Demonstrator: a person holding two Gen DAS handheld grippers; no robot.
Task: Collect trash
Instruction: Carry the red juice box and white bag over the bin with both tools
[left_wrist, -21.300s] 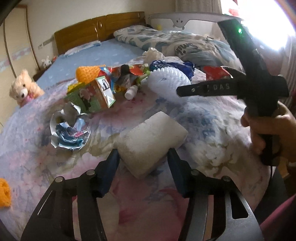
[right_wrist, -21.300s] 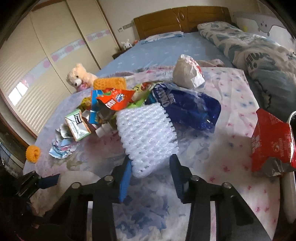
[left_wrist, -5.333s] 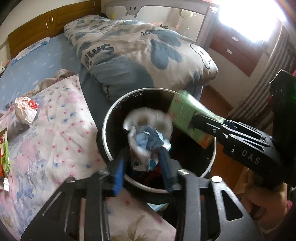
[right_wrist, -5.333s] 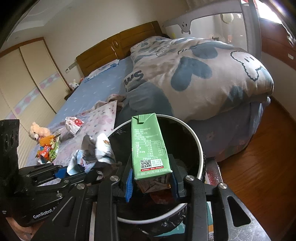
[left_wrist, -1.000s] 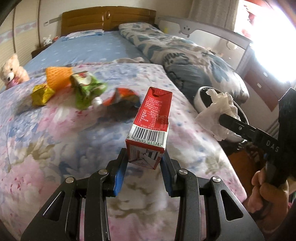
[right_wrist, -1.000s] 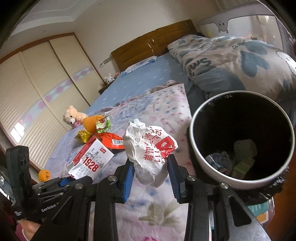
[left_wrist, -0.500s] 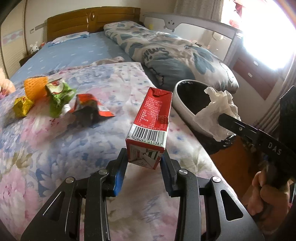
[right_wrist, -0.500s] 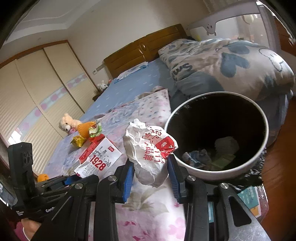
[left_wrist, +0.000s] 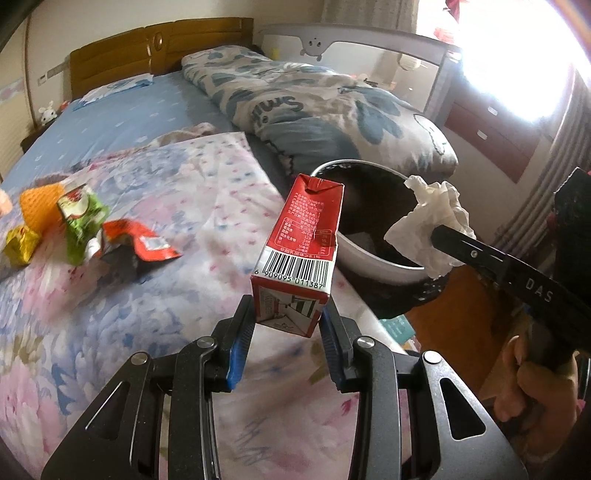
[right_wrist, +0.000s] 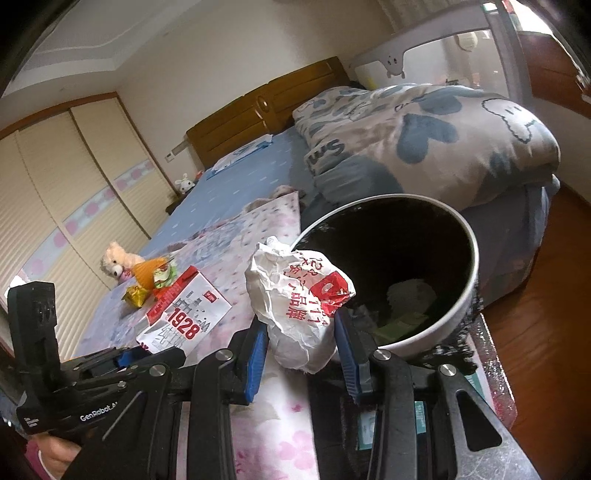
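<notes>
My left gripper (left_wrist: 286, 338) is shut on a red drink carton (left_wrist: 301, 251), held upright above the flowered bedspread, just left of the bin. In the right wrist view the same carton (right_wrist: 184, 314) shows its white "1928" side at the left. My right gripper (right_wrist: 301, 345) is shut on a crumpled white paper wrapper (right_wrist: 299, 306) with red print, right beside the near rim of the round white bin (right_wrist: 469, 280). From the left wrist view that wrapper (left_wrist: 432, 221) hangs over the bin (left_wrist: 369, 258). The black-lined bin holds some trash at its bottom.
Loose wrappers lie on the bedspread at the left: a red one (left_wrist: 136, 240), a green one (left_wrist: 81, 221), a yellow one (left_wrist: 20, 245) and an orange net (left_wrist: 37, 205). A blue-patterned duvet (left_wrist: 314, 110) is piled behind the bin. Wooden floor (right_wrist: 535, 295) lies right of it.
Both grippers have swung to the right with their loads. The bin has come closer and larger in both views, and the loose wrappers have slid to the left.
</notes>
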